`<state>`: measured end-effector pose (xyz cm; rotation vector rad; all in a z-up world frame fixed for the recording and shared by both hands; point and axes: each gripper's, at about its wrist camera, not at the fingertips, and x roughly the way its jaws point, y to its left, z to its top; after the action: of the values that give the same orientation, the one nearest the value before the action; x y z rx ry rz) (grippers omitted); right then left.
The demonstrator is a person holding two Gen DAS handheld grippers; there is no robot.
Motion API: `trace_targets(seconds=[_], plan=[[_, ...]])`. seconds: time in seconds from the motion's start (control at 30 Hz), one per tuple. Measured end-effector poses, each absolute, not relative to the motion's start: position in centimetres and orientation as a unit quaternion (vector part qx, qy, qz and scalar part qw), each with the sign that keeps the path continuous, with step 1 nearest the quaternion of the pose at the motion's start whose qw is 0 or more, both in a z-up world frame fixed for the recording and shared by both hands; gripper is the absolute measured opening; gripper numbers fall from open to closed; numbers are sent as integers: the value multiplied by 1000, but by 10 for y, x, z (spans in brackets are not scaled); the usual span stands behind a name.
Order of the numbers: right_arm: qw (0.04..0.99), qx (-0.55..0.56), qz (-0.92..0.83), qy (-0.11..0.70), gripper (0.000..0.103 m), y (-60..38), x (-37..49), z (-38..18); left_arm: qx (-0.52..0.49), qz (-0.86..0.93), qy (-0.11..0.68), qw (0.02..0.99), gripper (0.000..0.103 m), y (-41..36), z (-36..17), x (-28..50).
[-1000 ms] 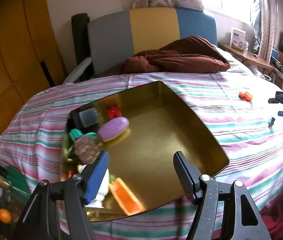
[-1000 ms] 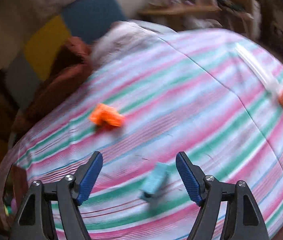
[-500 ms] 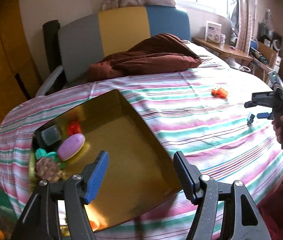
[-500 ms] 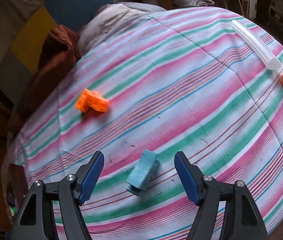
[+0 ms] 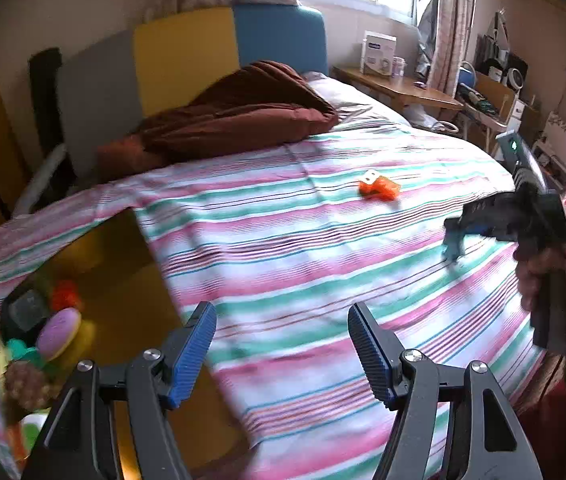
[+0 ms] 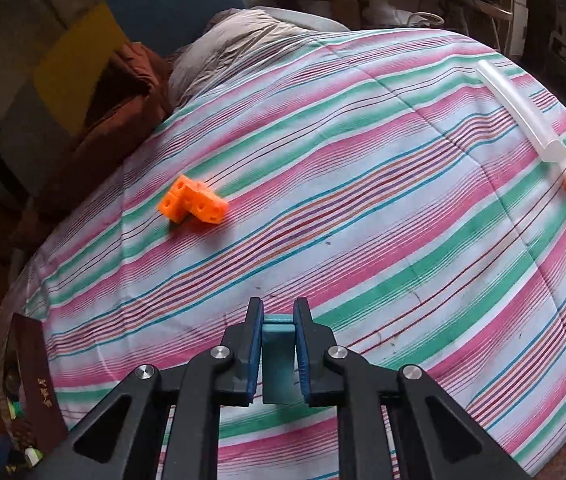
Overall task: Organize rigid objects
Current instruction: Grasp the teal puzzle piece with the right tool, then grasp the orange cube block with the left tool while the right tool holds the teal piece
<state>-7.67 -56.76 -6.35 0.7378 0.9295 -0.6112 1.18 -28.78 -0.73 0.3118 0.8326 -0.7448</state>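
Right wrist view: my right claw (image 6: 278,354) has just been closing and now pinches the teal block (image 6: 279,332) at lower centre, low over the striped bed (image 6: 363,184). Pickup step, I'd say. Left claw (image 5: 282,350) hangs half open, empty. Next: lift and carry to the gold tray (image 5: 131,280), lower left of the left view.

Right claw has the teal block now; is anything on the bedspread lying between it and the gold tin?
Nothing visible does. From the teal block in the right claw to the gold tin only bare striped bedspread shows; the orange block lies farther back, off that line.
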Motion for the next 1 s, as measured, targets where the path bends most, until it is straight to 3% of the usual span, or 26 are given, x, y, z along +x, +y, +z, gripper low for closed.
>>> trace_targets(seconds=[0.33,0.53,0.8,1.0], plan=[[719,478,-288,414,20,-597,-102,-87,159,-371,432,806,69,-374,-34,43],[720,503,-295,378,43,-599,-111,-79,162,-380,458,787,69,-427,-49,66],[722,533,-302,321,44,-605,-134,-63,196,-406,445,774,71,-503,-60,78],[727,537,-295,311,44,-606,-132,-61,167,-379,465,783,74,-543,-65,99]])
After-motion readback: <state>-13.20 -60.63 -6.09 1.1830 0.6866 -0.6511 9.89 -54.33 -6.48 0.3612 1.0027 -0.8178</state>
